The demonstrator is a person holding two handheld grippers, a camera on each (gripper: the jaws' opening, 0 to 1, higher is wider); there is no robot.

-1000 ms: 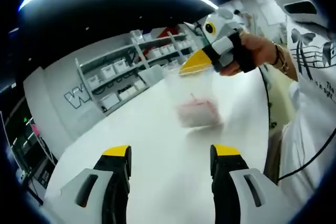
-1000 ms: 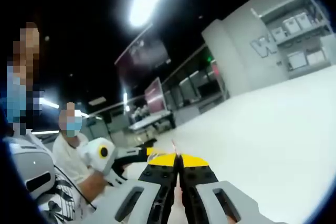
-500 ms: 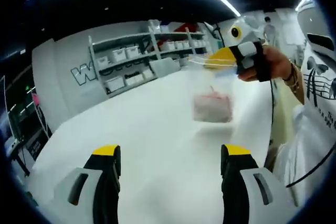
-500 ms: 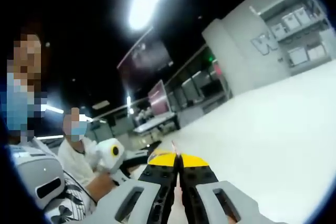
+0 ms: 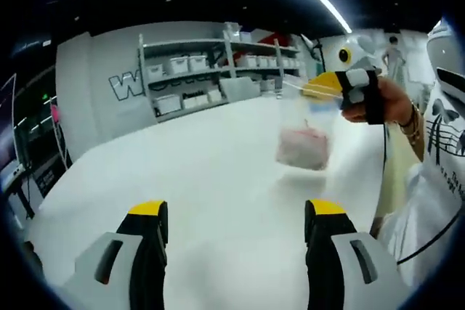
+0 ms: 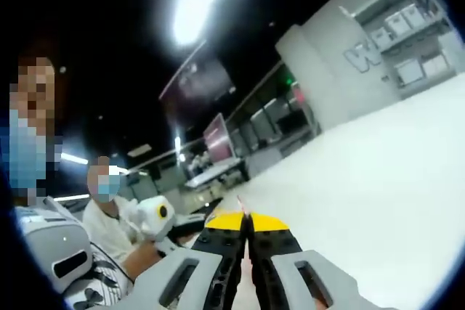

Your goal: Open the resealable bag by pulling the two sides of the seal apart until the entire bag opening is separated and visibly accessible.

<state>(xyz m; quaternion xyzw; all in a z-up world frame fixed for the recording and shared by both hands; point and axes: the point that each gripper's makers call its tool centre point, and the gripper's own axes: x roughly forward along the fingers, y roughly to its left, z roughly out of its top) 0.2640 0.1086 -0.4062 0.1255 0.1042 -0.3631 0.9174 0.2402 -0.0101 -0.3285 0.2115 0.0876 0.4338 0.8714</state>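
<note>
A clear resealable bag [image 5: 304, 144] with pink contents hangs above the white table [image 5: 182, 168], in the upper right of the left gripper view. My right gripper [image 5: 320, 86] comes in from the right there, held by a hand, and its yellow-tipped jaws are shut on the bag's top edge. My left gripper [image 5: 237, 212] stands open at the bottom, well short of the bag, with nothing between its jaws. In the right gripper view my right gripper [image 6: 246, 221] is shut, and a thin sliver of the bag's edge [image 6: 243, 206] sticks up between the tips.
Grey shelves with white bins [image 5: 200, 78] stand along the table's far side. The holder's white shirt [image 5: 443, 157] is at the right edge. In the right gripper view, a seated person holds another gripper [image 6: 157, 215] at the left, and the table [image 6: 378, 172] spreads to the right.
The left gripper view has swung, so the right gripper and the hanging bag now sit further right in it. The right gripper stays shut on the bag and the left stays open.
</note>
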